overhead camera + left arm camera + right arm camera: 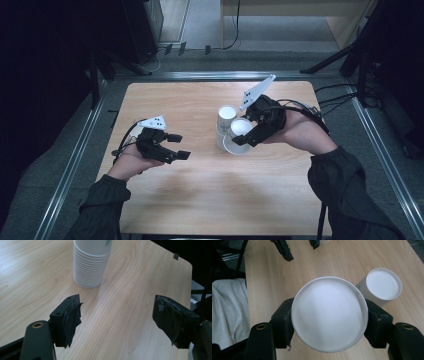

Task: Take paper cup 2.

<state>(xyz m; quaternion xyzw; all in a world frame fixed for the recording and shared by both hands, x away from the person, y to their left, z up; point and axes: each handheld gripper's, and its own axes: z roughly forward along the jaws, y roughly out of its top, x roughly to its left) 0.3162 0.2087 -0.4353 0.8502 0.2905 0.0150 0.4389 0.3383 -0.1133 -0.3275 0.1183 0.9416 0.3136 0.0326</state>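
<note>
My right gripper (243,134) is clamped on a single white paper cup (329,315): in the right gripper view both pads press its sides and its flat white base faces the camera. In the high view I hold that cup just above the wooden table (200,195), right of centre, touching or nearly touching a stack of white cups (226,125) that stands upside down there. The same stack sits just beside the held cup in the right gripper view. My left gripper (176,146) hovers well apart from the stack, over the table's left half, pointing toward it. Its 2 jaws stand partly apart with nothing between them, bare wood showing in the gap.
</note>
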